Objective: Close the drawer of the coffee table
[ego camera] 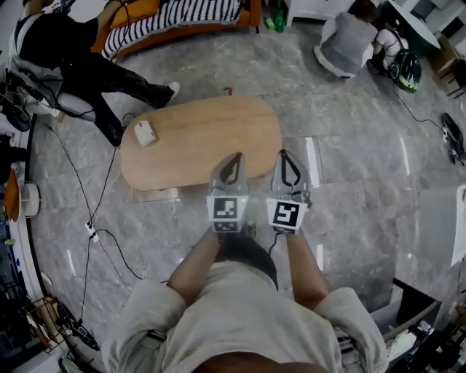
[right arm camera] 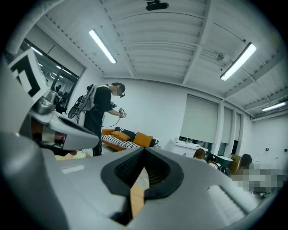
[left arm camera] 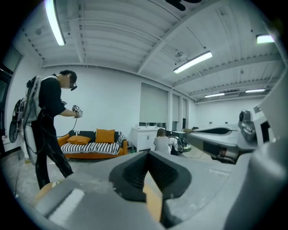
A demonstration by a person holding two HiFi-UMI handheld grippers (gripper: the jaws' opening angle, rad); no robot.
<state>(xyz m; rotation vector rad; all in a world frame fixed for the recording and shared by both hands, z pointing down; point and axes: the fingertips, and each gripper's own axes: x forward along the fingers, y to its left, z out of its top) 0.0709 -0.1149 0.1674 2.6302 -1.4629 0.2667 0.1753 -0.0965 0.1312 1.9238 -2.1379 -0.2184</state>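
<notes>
Oval light-wood coffee table [ego camera: 204,138]: drawer prob. light, slides easy, push front; left hand-held gripper [ego camera: 234,159] & right hand-held gripper [ego camera: 287,156] shut, empty.

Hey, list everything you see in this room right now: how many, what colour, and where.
coffee table: one, light wood, oval, mid-floor ahead of the tools
small object: one, white, on the table's left end
floor: grey, stone look
sofa: one, orange with black-and-white striped cover, far side
cushions: two, orange, on the sofa
standing person: one, in black, left of the table
seated person: one, in grey, far right
cables: several, black, along the floor at left
ceiling lights: several, white strips overhead
left tool: one, grey, shut, empty, over the table's near edge
right tool: one, grey, shut, empty, beside the left tool
</notes>
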